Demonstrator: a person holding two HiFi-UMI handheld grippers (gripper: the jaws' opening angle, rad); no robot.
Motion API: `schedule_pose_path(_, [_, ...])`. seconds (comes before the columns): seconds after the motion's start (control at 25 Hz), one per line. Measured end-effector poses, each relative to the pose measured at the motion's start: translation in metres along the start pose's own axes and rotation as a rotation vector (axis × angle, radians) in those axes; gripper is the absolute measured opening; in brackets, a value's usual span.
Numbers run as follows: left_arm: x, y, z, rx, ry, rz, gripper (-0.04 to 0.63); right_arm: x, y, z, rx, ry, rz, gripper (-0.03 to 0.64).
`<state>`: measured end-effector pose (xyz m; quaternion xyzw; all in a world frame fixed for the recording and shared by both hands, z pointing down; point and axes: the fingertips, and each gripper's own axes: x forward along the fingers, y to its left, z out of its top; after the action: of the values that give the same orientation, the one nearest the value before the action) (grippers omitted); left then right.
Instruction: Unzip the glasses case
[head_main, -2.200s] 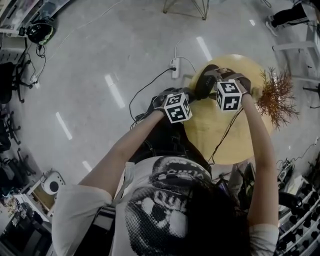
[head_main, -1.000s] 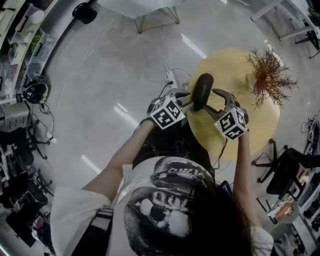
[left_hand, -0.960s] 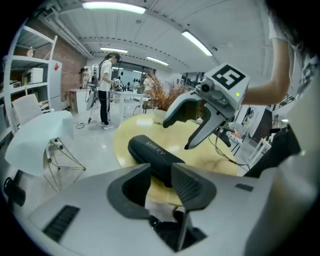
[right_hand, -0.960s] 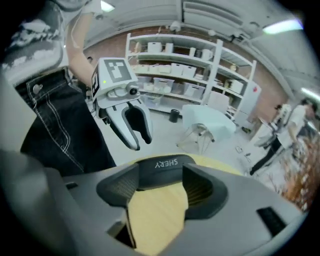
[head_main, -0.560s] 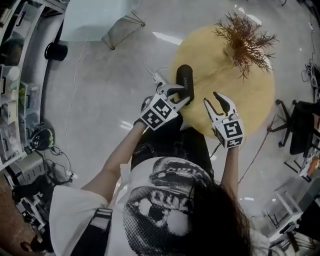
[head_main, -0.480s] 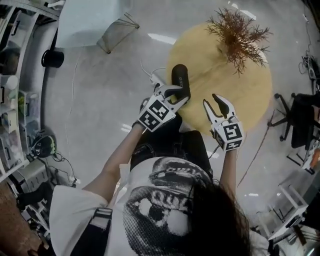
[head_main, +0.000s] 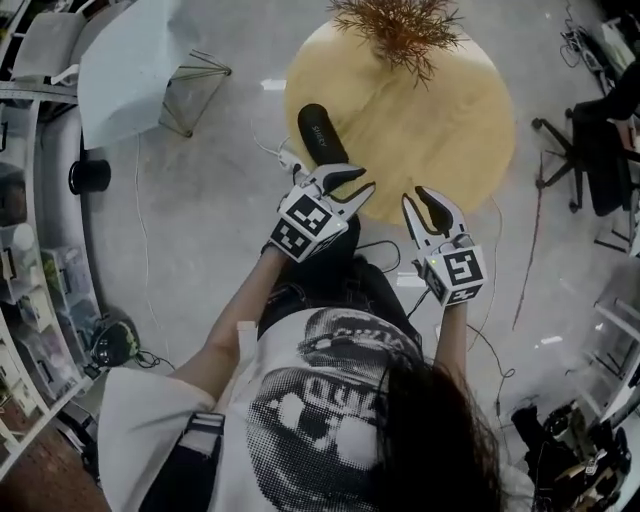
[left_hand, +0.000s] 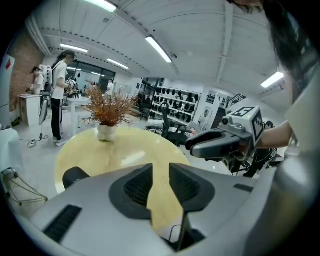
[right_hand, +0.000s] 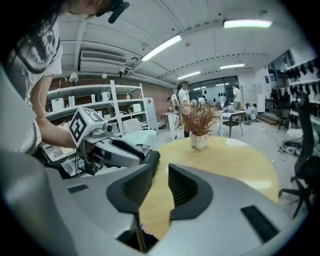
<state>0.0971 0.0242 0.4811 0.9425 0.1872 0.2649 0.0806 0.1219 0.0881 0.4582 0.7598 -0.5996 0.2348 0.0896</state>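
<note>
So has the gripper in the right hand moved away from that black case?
Yes. The right gripper has pulled back from the glasses case toward the person, to the round table's near edge. Its jaws have just been closing, with nothing between them.

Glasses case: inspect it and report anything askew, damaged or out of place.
Nothing looks damaged or spilled. The glasses case lies flat on the round table, but close to its rim on the person's left, so a nudge might push it off. Whether its zip is open cannot be made out. The plant stands upright.
</note>
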Motion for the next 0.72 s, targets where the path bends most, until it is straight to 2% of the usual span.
schedule_pose_path(0.28, [-0.03,-0.079,-0.009,0.055,-0.037,-0.03,0.107,-0.069,0.052,-0.011,0.004,-0.112,-0.042,0.09])
schedule_pose_path(0.44, [-0.052,-0.121,-0.015,0.088,-0.066,-0.035,0.107,-0.102,0.081,-0.019,0.002,-0.155,-0.056,0.038])
schedule_pose_path(0.56, [-0.068,-0.142,-0.025,0.089,-0.077,-0.028,0.091,-0.118,0.102,-0.025,0.008,-0.177,-0.053,0.004])
schedule_pose_path(0.72, [-0.081,-0.165,-0.036,0.08,-0.086,-0.028,0.068,-0.135,0.119,-0.033,0.005,-0.187,-0.054,-0.002])
